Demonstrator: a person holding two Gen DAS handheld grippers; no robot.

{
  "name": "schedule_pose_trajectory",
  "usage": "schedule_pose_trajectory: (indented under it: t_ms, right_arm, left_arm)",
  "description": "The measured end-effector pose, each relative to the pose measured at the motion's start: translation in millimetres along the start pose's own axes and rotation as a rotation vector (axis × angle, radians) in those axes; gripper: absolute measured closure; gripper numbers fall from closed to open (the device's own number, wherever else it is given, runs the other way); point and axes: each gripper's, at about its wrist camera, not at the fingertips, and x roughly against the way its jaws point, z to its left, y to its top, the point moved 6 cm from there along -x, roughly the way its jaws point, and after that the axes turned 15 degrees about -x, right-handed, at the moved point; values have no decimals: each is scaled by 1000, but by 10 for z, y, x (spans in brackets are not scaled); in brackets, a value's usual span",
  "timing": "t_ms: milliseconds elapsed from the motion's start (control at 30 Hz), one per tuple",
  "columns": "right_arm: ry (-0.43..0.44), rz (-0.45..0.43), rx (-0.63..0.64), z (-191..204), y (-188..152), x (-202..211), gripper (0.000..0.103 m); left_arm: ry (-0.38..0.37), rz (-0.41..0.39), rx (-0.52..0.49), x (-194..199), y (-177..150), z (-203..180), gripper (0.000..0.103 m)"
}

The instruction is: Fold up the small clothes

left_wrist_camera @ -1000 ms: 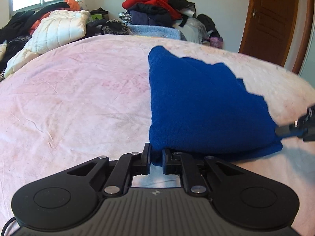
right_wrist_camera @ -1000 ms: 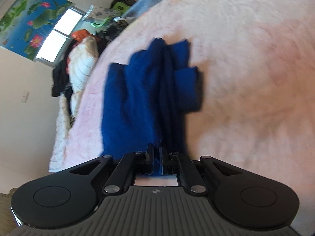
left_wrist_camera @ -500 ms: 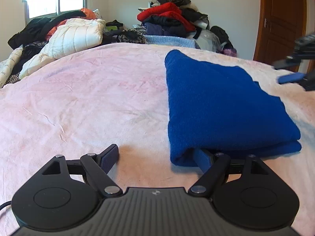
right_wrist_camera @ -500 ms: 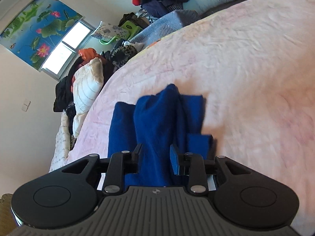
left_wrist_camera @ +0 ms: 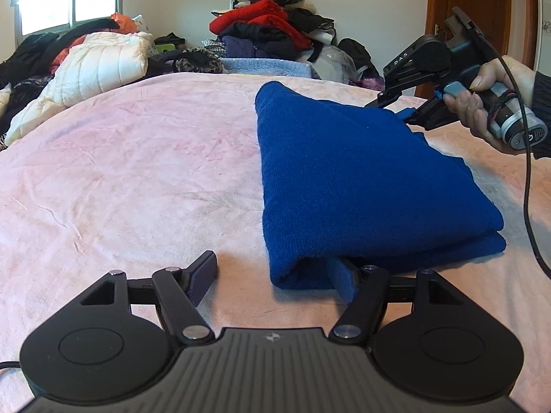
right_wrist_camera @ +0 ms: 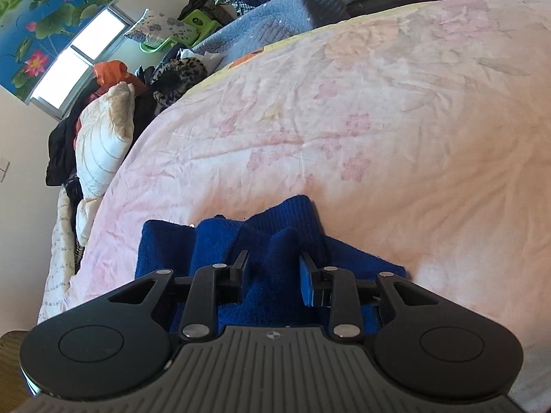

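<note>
Blue knit garment [left_wrist_camera: 361, 186], folded into a thick rectangle, lying on the pink bed [left_wrist_camera: 137, 172] at about 2 o'clock from the left gripper [left_wrist_camera: 273, 273] in the left wrist view. Left gripper's fingers spread wide and holding nothing: one finger [left_wrist_camera: 203, 277] bare on the bedspread at 10 o'clock of the palm, the other tucked against (perhaps slightly under) the garment's near folded edge at 1 o'clock. Right gripper [left_wrist_camera: 406, 112] at the garment's far edge, at 2 o'clock in that same view, gripped by a hand [left_wrist_camera: 489, 103] with a cable trailing down. From the right wrist view, right gripper [right_wrist_camera: 273, 272] with fingers moderately parted, straddling a raised ridge of the blue garment [right_wrist_camera: 272, 241] but not pinching it; layers there bunched and uneven rather than flat.

Judged as a fold just laid, with tidying or a further fold likely to follow.

Risks from here: snagging the knit on the tucked left finger when pulling away, dragging the bottom layer out and spoiling the fold. Same at the right side, where closing too early on the ridge could lift only the top layer and open the stack. Soft bedspread likely to creep with the garment too. Piled clothes [left_wrist_camera: 268, 31] at 12 o'clock and white quilted jacket [left_wrist_camera: 100, 62] at 11 o'clock well apart, no hindrance.
</note>
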Motion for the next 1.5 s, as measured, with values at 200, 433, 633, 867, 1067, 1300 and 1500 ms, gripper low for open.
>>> schedule_pose_trajectory:
  t_ms: [200,433,633,867,1067,1300,1500]
  right_arm:
    - [-55,-75,103,37,5,100,95]
    - [-144,-127,195,52,10,187,96]
    - [-194,-130,239,-15,-4,178,96]
    - [-194,-144,245,-62,-98,105,89]
    - [-183,-147,230,-110,-84,134,80]
    - [-171,-194,272,-26,-87,353,75]
    - [-151,-229,350,171,-129,480,74]
  left_arm:
    - [-10,-4,1,11,-12,5,33]
    - [-10,-1,-8,11,-8,-4,33]
    - [-3,1,-16,6,-5,-22,33]
    - [-16,-9,-40,141,62,-19,33]
    - [-101,-117,-36,365,375,-129,32]
    - [-76,-108,-107,-10,673,-237,32]
    - [-94,-66,-117,-213,606,-345,32]
